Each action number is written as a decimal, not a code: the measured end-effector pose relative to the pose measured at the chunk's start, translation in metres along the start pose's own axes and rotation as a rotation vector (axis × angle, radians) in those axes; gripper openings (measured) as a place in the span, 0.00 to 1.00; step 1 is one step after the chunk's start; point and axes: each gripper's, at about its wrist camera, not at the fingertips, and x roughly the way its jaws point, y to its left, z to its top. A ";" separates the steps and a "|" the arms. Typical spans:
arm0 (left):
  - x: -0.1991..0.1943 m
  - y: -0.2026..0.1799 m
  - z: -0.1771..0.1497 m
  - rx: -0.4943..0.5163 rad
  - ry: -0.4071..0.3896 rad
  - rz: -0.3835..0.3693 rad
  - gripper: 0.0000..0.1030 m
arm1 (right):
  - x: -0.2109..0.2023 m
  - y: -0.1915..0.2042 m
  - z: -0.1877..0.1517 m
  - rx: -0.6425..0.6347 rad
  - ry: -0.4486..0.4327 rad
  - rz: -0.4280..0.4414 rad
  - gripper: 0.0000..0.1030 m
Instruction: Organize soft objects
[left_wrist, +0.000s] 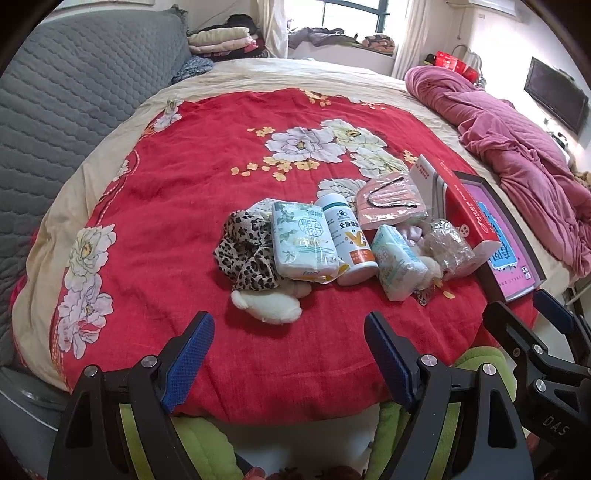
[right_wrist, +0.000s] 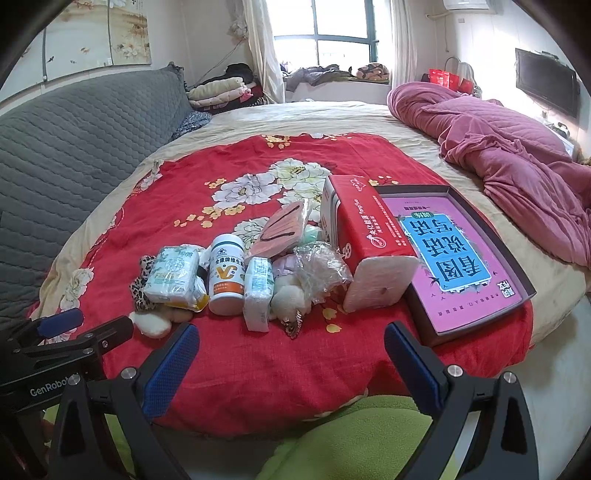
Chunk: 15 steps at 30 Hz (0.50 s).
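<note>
While both of your grippers hang just off the near edge of the bed, neither one touches anything: the left gripper (left_wrist: 288, 354) has its jaws spread wide over bare red quilt (left_wrist: 177, 206), and the right gripper (right_wrist: 291, 365) is spread just as wide and holds nothing.

The things you are sorting lie in a tight cluster on the quilt, toward its near right part. At the left end sits a leopard-print scrunchie (left_wrist: 245, 254), with a large tissue pack (left_wrist: 303, 240) lying partly over it and a white plush piece (left_wrist: 267, 306) just in front, nearest the near edge. A white supplement bottle (left_wrist: 349, 240) lies on its side against the tissue pack. Right of the bottle comes a small tissue pack (left_wrist: 395, 264), touching a white fluffy ball (right_wrist: 290, 299) and a crumpled clear plastic bag (right_wrist: 321, 267). Behind these, a pink face mask in its wrapper (left_wrist: 388, 203) leans up on the pile.

A red tissue box (right_wrist: 369, 240) lies beside the bag, its open end facing you, and it touches the dark box lid with a pink booklet (right_wrist: 458, 251) at the near right corner of the quilt. A crumpled purple blanket (right_wrist: 517, 158) lies along the bed's right edge, well apart.
</note>
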 end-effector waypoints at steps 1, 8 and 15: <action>0.000 0.000 0.000 0.000 0.000 0.001 0.82 | 0.000 0.000 0.000 -0.001 0.001 0.001 0.98; 0.000 -0.001 0.000 0.001 0.002 0.003 0.82 | 0.000 -0.002 0.000 0.006 0.004 -0.002 0.98; -0.001 -0.001 -0.001 0.001 0.002 0.005 0.82 | -0.001 -0.004 0.000 0.006 0.004 0.000 0.98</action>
